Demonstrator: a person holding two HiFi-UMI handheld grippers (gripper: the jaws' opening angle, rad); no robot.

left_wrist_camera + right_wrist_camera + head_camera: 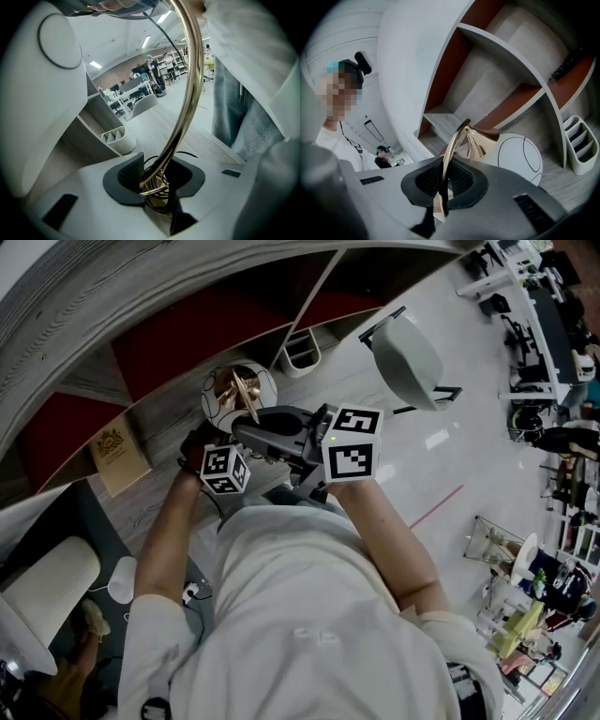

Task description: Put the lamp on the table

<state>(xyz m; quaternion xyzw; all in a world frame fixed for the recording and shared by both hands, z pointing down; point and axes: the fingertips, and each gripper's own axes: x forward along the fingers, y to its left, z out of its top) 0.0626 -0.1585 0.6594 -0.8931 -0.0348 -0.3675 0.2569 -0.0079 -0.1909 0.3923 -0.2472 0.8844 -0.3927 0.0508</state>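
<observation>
1. The lamp [240, 397] is hanging in front of the person's chest, carried by both tools over the wood-grain table [159, 502] and close to the curved shelf [497, 42]. I cannot tell whether its base is touching the wood.
2. The left gripper [157, 185] is pinching the lower end of the curved gold rod [187, 93], where a black cord [189, 152] is coiling beside it. Its jaws are standing part-way apart because the rod and its ring are filling the gap.
3. The right gripper [445, 187] is squeezing the same thin rod edge-on, with its jaws almost pressed together.
4. The white globe [520, 159] is looking like glass or thin plastic, so I am judging it fragile and smooth, and too round for two flat pads.
5. The metal rod is looking stiff and polished. It is probably the safest place to hold, though it may be sliding or twisting under the globe's off-centre weight.
6. Two spaced holds on the rod are likely helping against that swing, and the loose cord may be snagging during lowering.
</observation>
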